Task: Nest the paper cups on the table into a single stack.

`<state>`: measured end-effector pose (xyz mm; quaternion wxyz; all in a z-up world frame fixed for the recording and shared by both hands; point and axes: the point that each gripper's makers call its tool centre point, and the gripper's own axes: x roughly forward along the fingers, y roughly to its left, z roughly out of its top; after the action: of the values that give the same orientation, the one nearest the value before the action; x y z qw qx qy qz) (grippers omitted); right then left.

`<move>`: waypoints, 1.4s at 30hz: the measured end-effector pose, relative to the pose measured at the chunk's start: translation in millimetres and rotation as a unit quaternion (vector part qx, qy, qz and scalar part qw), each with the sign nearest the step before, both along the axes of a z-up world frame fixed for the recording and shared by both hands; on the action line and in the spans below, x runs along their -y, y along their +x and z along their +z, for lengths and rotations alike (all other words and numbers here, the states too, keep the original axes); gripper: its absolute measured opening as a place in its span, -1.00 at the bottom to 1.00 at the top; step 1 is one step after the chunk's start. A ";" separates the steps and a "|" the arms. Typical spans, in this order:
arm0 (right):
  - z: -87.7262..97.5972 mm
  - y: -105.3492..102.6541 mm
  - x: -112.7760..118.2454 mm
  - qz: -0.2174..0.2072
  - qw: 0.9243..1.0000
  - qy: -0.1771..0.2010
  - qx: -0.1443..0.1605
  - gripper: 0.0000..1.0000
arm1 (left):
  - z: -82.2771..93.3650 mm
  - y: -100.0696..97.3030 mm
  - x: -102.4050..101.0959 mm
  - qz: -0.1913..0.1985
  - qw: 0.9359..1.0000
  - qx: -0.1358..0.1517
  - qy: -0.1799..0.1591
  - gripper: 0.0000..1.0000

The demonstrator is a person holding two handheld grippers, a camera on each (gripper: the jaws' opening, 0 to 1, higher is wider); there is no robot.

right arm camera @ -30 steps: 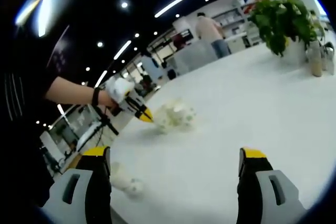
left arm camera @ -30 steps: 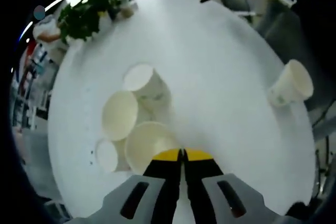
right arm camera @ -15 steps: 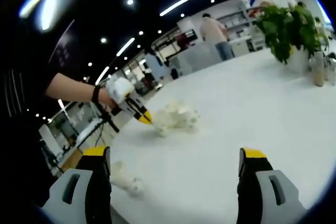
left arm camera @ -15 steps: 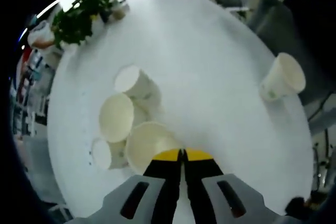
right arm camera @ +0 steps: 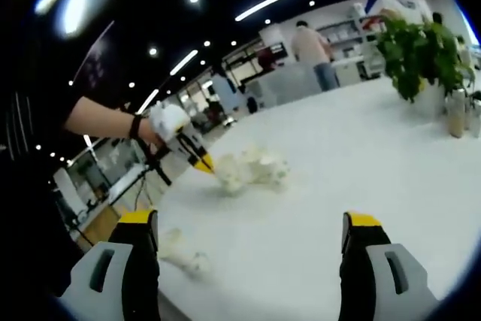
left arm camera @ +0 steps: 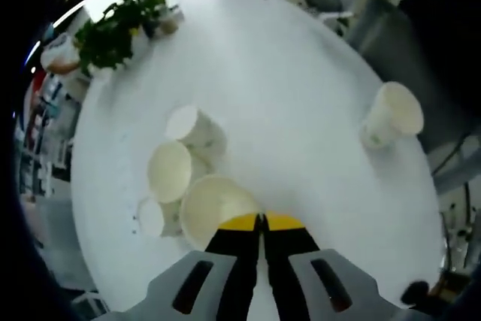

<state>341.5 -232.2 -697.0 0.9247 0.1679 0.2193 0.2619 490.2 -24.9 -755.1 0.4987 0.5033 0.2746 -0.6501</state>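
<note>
Five paper cups lie on the white round table (left arm camera: 301, 88): four in a huddle (left arm camera: 184, 178) just ahead of the left gripper (left arm camera: 261, 219), one lone cup (left arm camera: 387, 114) on its side well apart near the table's edge. The left gripper's jaws are pressed together, touching the rim of the nearest cup (left arm camera: 214, 201) — whether they pinch its wall is hard to tell. The right gripper (right arm camera: 248, 231) is spread wide, empty, facing the huddle from across the table. Such cups are likely light, thin and easily crushed or sent rolling — best taken gently at the stiffer rolled rim.
</note>
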 end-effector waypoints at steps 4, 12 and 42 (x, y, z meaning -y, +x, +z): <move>6.1 -3.5 -7.4 0.005 1.000 -0.005 0.004 1.00 | 14.7 -6.4 -1.6 -0.005 1.000 0.002 0.000 -1.00; 16.5 -16.2 -27.0 0.017 1.000 -0.013 0.011 0.99 | 56.5 -25.4 -2.8 -0.018 1.000 -0.011 -0.010 -1.00; 28.4 -80.0 -100.2 0.031 0.999 -0.012 0.019 0.96 | 217.5 -95.3 -14.9 -0.109 0.992 0.063 -0.020 -1.00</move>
<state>261.6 -131.9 -668.6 0.9222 0.1448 0.2103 0.2904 394.8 -10.0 -537.6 0.4513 0.5602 0.1727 -0.6728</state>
